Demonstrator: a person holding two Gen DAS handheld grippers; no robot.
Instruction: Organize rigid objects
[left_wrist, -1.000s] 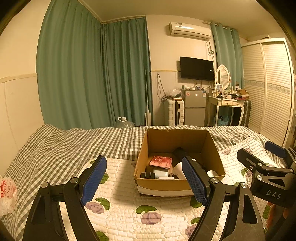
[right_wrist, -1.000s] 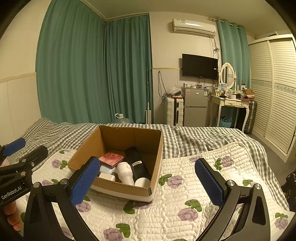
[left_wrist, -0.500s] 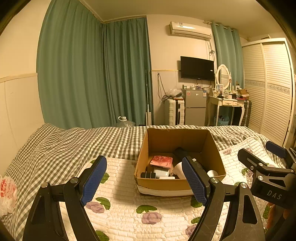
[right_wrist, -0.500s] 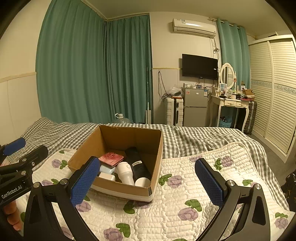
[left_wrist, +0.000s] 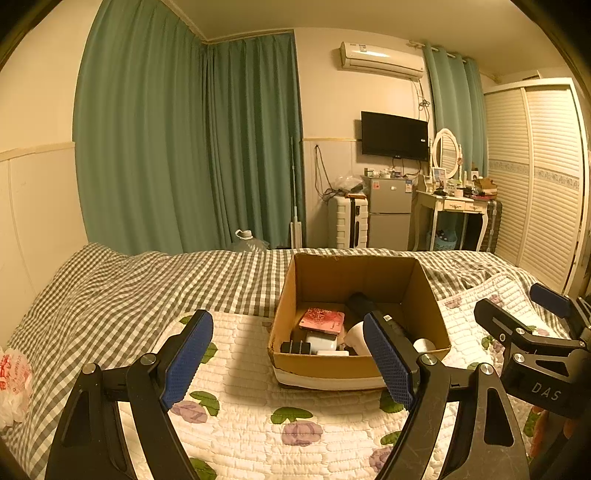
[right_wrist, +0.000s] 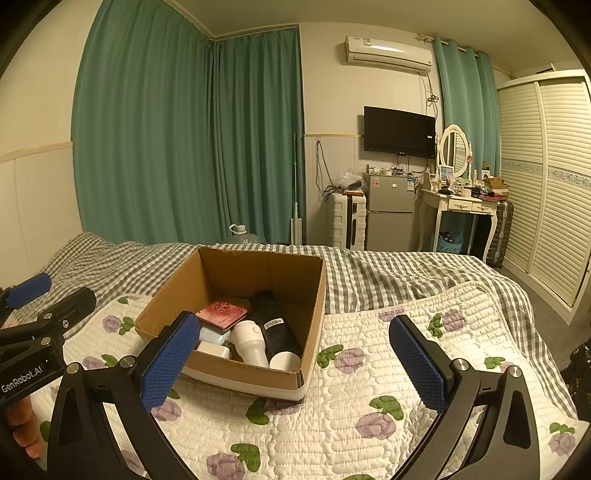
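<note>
Quilt (right_wrist: 362, 373) | cardboard box (right_wrist: 314, 325) | left gripper (left_wrist: 288, 360) spread wide, empty | right gripper (right_wrist: 295, 363) spread wide, empty

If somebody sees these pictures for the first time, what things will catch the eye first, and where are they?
First the open cardboard box on the flowered quilt in the middle of the bed, with a black bottle, a white bottle and a red case inside. Then the left gripper and right gripper, both open and empty, before the box.

The cardboard box's (left_wrist: 325, 373) near wall hides the lower parts of the stuff inside, left gripper's (left_wrist: 288, 363) 3 o'clock finger covers a white bottle (left_wrist: 355, 335), dresser clutter (right_wrist: 465, 188) too tiny.
</note>
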